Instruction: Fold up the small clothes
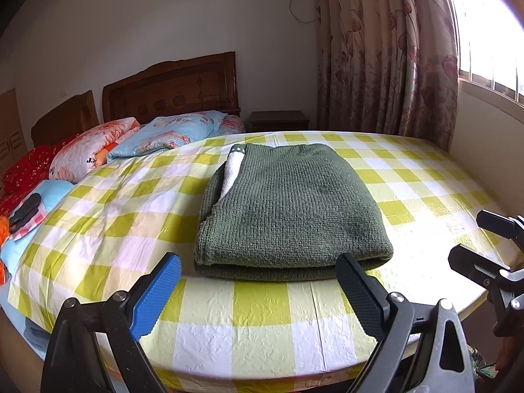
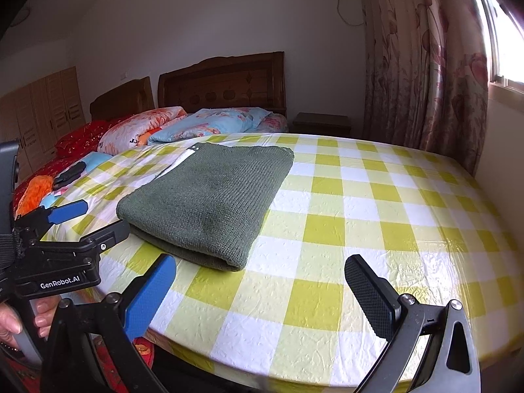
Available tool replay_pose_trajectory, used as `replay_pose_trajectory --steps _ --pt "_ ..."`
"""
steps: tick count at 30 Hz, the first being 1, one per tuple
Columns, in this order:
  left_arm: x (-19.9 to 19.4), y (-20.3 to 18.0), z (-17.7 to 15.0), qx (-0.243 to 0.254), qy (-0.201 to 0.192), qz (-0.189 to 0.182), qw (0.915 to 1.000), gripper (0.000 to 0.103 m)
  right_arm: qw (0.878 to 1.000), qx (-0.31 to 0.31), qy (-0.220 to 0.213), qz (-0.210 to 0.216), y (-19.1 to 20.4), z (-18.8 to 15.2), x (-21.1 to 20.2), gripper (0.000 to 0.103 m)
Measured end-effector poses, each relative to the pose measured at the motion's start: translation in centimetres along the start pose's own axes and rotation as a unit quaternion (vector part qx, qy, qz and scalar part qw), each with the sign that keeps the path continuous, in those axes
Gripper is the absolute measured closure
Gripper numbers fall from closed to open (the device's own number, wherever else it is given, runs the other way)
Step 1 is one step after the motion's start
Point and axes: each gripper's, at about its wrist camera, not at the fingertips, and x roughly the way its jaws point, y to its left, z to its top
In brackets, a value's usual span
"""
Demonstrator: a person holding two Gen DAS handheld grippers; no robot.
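A dark green knitted garment lies folded into a thick rectangle on the round bench, which is covered by a yellow-and-white checked cloth. A strip of white fabric shows at the garment's far left edge, beside a small tab with two studs. The fold's rounded edge faces the near side of the bench.

The left hand-held gripper hovers just near of the garment with its fingers spread wide apart – the blue pad to the left, the black pad to the right, its tip over the garment's near right corner. Nothing is between them. The right hand-held gripper is likewise spread wide and empty, above bare checked cloth to the right of the garment. In the right wrist view a person's hand grips the left tool's handle at the lower left.

Beyond the bench stands a bed with floral pillows and a dark wooden headboard; patterned curtains hang at the far right beside a bright window
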Motion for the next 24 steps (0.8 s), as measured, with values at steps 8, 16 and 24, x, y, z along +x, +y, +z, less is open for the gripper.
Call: replay_pose_trajectory --steps 8,16,24 --pt "0.10 0.07 -0.10 -0.001 0.002 -0.002 1.0000 0.006 1.000 0.001 0.002 0.000 -0.09 -0.14 0.12 0.000" --pt "0.24 0.18 -0.24 -0.003 0.004 -0.003 1.0000 0.006 1.000 0.003 0.005 0.001 -0.11 -0.30 0.27 0.000" --pt "0.29 0.35 -0.25 -0.004 0.005 -0.003 1.0000 0.006 1.000 0.002 0.007 0.002 -0.08 -0.38 0.37 0.000"
